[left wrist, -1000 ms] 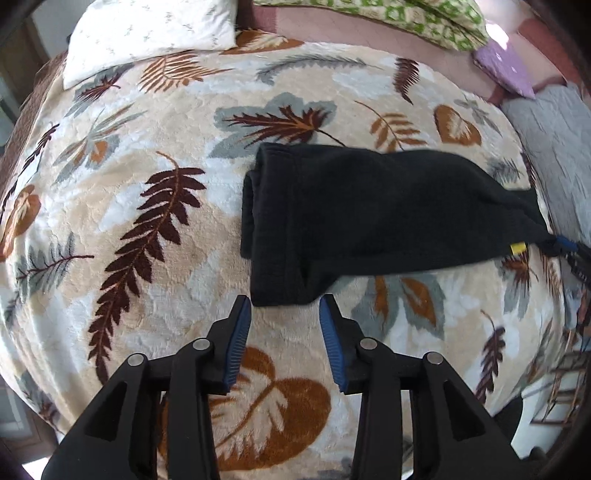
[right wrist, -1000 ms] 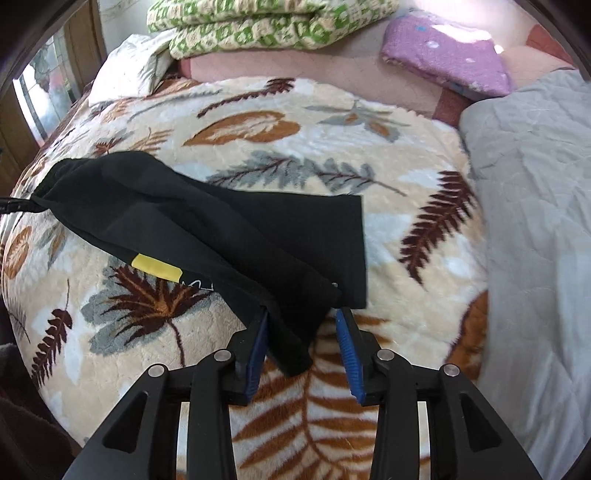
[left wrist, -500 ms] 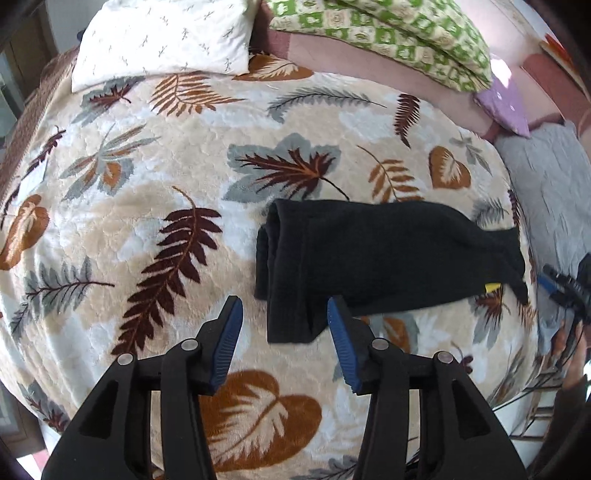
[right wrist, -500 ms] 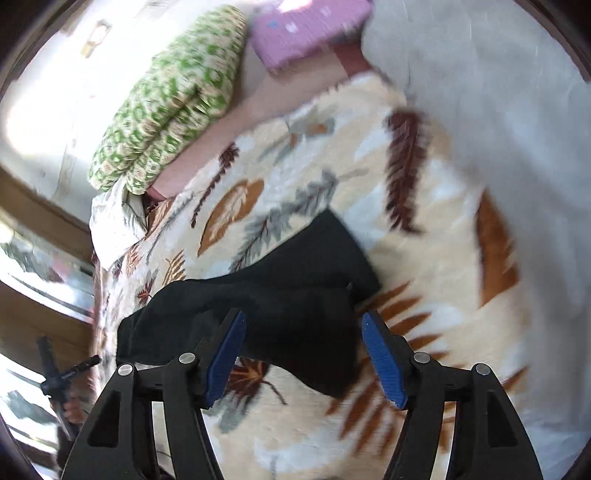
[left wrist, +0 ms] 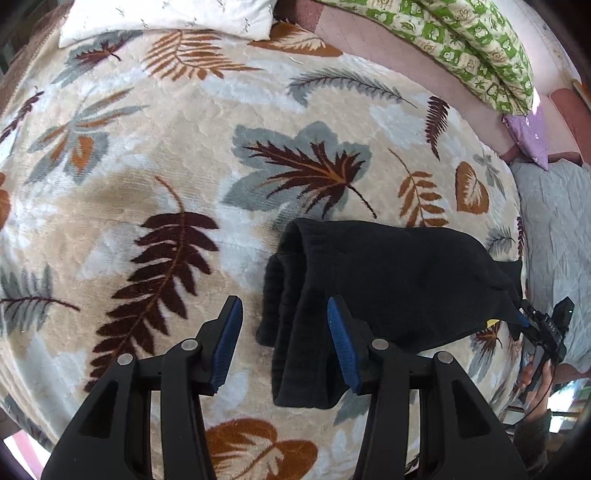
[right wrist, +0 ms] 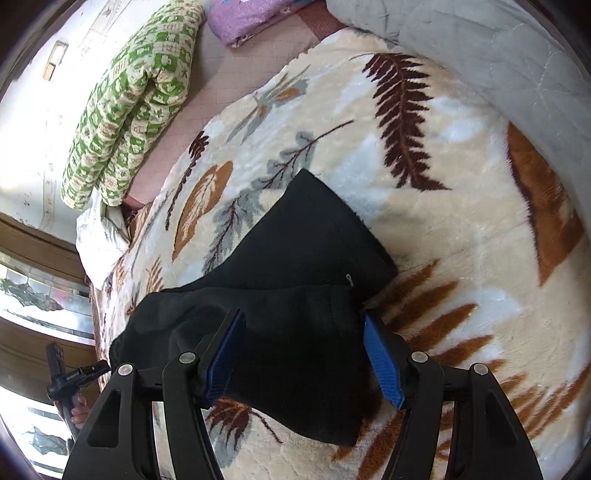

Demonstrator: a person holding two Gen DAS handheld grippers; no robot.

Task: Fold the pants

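Note:
The black pants (left wrist: 388, 280) lie folded into a long band on the leaf-patterned blanket (left wrist: 147, 166). My left gripper (left wrist: 282, 343) hovers open over their thick folded end, which lies between the blue pads without touching them. In the right wrist view the pants (right wrist: 303, 258) spread out under my right gripper (right wrist: 303, 354). It stands wide open above their other end, pads clear of the cloth. A small yellow tag (left wrist: 491, 323) shows at that end. Each gripper appears in the other's view: the right gripper (left wrist: 546, 328) in a hand, the left gripper (right wrist: 70, 376) at the far left.
A green patterned quilt (left wrist: 461, 40) and a white pillow (left wrist: 166, 18) lie at the head of the bed, with a purple pillow (left wrist: 528, 136) beside them. A grey quilt (left wrist: 557, 221) borders the blanket on the right. The bed's edge runs just below the pants.
The right gripper let go of the pants' corner, opened wide and rolled. The left gripper opened a little and slid right until it straddled the folded end.

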